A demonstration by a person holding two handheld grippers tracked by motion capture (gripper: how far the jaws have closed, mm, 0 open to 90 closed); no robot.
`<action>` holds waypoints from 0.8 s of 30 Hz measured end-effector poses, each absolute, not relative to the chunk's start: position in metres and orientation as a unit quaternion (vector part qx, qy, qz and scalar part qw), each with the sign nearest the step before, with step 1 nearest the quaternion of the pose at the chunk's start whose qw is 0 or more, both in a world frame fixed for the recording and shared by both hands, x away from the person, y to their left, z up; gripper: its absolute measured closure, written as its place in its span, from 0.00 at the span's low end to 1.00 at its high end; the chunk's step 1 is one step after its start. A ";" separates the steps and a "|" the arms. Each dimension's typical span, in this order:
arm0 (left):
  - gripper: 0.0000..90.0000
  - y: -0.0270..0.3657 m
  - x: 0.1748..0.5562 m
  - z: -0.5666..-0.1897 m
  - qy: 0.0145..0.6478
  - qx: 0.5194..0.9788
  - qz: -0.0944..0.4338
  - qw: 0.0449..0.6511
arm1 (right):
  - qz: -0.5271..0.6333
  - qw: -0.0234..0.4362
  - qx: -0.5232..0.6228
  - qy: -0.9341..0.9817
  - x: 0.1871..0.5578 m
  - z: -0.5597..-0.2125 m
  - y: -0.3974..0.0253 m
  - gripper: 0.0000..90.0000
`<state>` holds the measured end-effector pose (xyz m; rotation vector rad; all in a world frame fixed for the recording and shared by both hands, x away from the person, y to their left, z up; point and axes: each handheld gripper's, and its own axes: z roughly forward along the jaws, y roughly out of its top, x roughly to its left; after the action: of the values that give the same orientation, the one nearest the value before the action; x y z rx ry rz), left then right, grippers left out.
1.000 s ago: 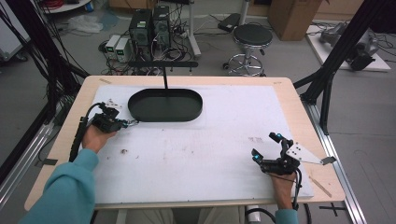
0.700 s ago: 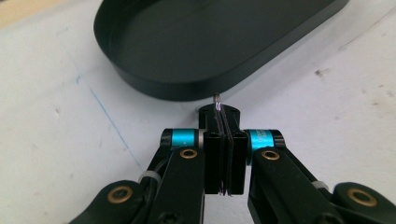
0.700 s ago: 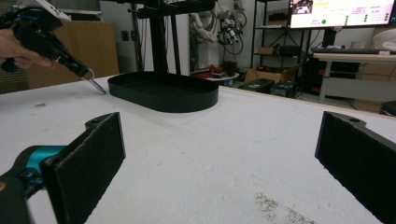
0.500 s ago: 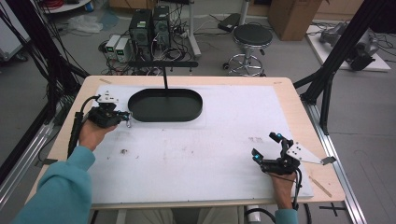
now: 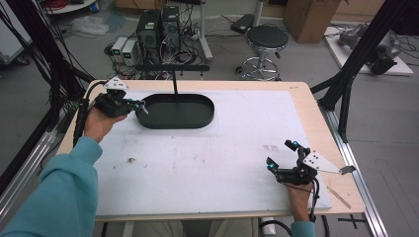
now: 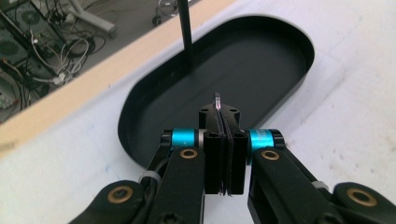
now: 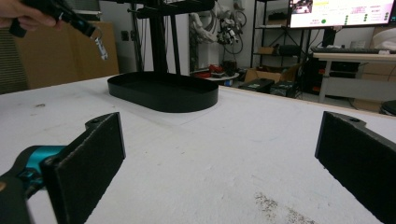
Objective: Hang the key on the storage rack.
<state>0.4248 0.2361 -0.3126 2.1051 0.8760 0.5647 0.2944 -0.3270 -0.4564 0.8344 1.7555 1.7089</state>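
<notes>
The left gripper (image 5: 140,106) was held above the far-left part of the tabletop (image 5: 247,128), its jaws pressed together on a small, thin, silvery piece (image 6: 217,101) that stuck out just past the pads; what exactly the piece was could not be told, though in the right gripper view it hung from the jaws like a little metal tag (image 7: 100,47). Directly ahead of that gripper, and a little below it, lay the black oval tray (image 5: 205,118), its near-left rim almost under the gripper's tips. The tray's long axis ran left to right across the tabletop, and a thin black post (image 5: 174,83) rose from its far side. Judged from this, the coming move would turn on a short carry forward over the rim, so that the piece would stand above the tray's bare floor before release; the left hand was much the nearer for it. Farther right, well apart from the tray, the right gripper (image 5: 282,157) rested near the front edge of the tabletop, its jaws spread wide with nothing between them.
</notes>
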 end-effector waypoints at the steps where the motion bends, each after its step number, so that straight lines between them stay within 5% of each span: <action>1: 0.98 0.234 0.427 -0.308 0.341 0.827 0.225 0.386 | 0.635 0.273 0.310 0.652 0.294 -0.456 -0.327 0.01; 24: 0.98 0.198 0.465 -0.250 0.293 0.838 0.233 0.397 | 0.635 0.272 0.311 0.652 0.294 -0.456 -0.327 0.01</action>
<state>0.4651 0.1981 -0.2503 2.1229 0.7434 0.5891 0.2945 -0.3271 -0.4565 0.8374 1.7560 1.7102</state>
